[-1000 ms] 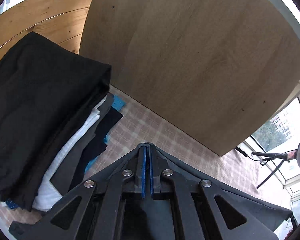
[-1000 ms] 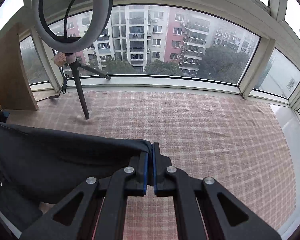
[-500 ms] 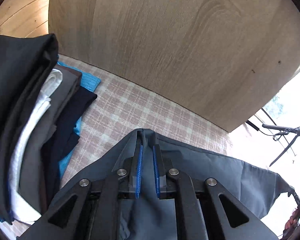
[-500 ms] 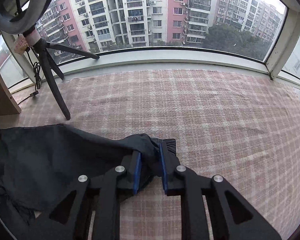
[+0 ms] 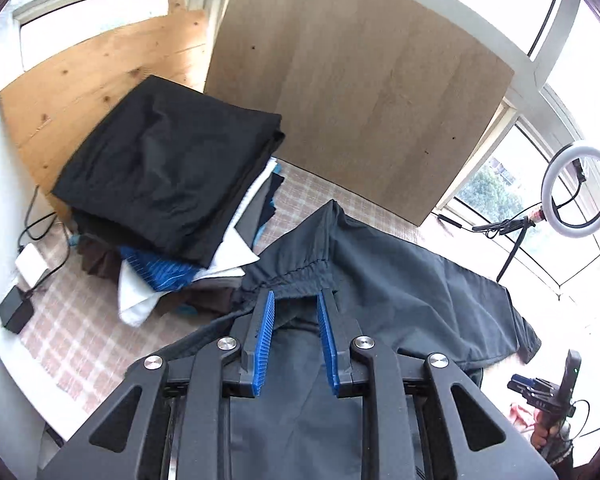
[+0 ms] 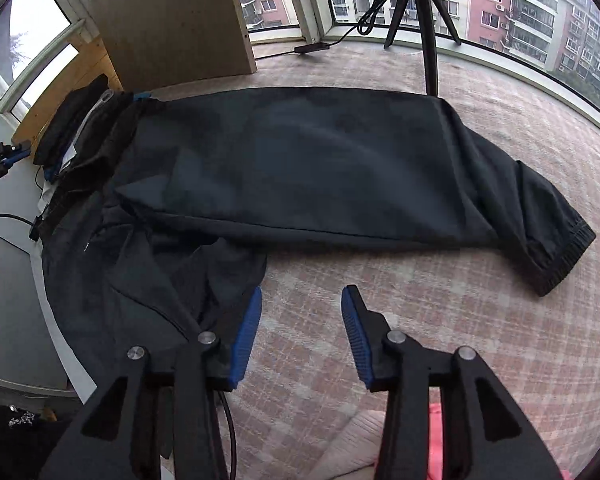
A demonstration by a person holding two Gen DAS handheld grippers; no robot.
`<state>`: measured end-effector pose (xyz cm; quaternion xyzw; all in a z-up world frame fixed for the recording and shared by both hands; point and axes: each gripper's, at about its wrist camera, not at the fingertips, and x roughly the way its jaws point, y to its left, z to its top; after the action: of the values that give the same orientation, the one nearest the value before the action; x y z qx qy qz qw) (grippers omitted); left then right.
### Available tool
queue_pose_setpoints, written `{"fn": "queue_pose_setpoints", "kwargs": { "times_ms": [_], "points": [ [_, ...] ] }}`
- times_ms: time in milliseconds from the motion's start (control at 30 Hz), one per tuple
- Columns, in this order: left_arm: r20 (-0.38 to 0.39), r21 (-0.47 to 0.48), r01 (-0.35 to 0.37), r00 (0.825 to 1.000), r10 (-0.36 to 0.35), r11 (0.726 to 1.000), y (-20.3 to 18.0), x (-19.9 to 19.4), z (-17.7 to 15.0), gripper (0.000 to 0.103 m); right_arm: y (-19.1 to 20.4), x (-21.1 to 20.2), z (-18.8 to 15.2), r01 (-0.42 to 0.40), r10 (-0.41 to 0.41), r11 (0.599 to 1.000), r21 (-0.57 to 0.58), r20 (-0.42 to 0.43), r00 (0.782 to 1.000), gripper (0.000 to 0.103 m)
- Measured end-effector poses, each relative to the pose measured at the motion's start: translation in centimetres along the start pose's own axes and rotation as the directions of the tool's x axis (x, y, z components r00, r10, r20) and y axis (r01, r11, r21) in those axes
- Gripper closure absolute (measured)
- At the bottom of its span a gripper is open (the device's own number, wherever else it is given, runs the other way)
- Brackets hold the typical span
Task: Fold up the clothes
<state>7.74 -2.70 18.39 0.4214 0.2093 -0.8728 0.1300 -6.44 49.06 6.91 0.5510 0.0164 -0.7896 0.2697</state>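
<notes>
Dark grey trousers (image 6: 320, 168) lie spread on the checked cloth, one leg stretched to the right with its elastic cuff (image 6: 560, 256) at the far end. The waistband (image 5: 296, 272) shows in the left wrist view. My left gripper (image 5: 296, 300) is open and hovers just above the waistband, holding nothing. My right gripper (image 6: 300, 300) is open and empty above the bare cloth, just right of the folded-over trouser part (image 6: 188, 280).
A stack of folded clothes (image 5: 168, 168) topped by a black garment sits at the left. Wooden boards (image 5: 360, 100) lean behind it. A ring light on a tripod (image 5: 576, 192) stands by the window. A charger and cables (image 5: 24, 280) lie at the far left.
Both grippers have opened, let go of the trousers and pulled back and up. The trousers now lie flat on the cloth.
</notes>
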Motion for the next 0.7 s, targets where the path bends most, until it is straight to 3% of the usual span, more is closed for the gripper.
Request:
{"fn": "queue_pose_setpoints", "kwargs": {
  "times_ms": [133,367,400,467,600,700],
  "points": [
    [0.041,-0.028,-0.055,0.998,0.056,0.998,3.5,-4.7,-2.3,0.082,1.4,3.2,-0.1,-0.012,0.014,0.999,0.038,-0.049,0.999,0.062],
    [0.124,-0.163,-0.041,0.990,0.061,0.986,10.9,-11.9,-3.5,0.082,3.8,6.8,-0.1,-0.038,0.042,0.998,0.050,-0.091,0.995,0.062],
    [0.144,-0.172,-0.042,0.987,0.068,0.984,11.7,-13.1,-3.5,0.082,4.1,6.9,-0.2,-0.047,0.051,0.997,0.053,-0.082,0.995,0.072],
    [0.185,-0.196,-0.036,0.980,0.073,0.980,13.1,-15.0,-2.8,0.082,4.5,6.9,-0.4,-0.064,0.069,0.995,0.076,-0.066,0.995,0.101],
    [0.223,-0.183,-0.041,0.971,0.082,0.982,13.7,-16.4,-1.5,0.082,3.7,1.2,-2.4,-0.113,0.106,0.976,0.186,0.048,0.993,0.101],
    [0.227,-0.148,-0.026,0.972,0.059,0.989,12.9,-15.9,-0.8,0.082,2.6,-7.7,-5.3,-0.011,-0.039,0.963,0.271,0.180,0.983,0.101]
  ]
}}
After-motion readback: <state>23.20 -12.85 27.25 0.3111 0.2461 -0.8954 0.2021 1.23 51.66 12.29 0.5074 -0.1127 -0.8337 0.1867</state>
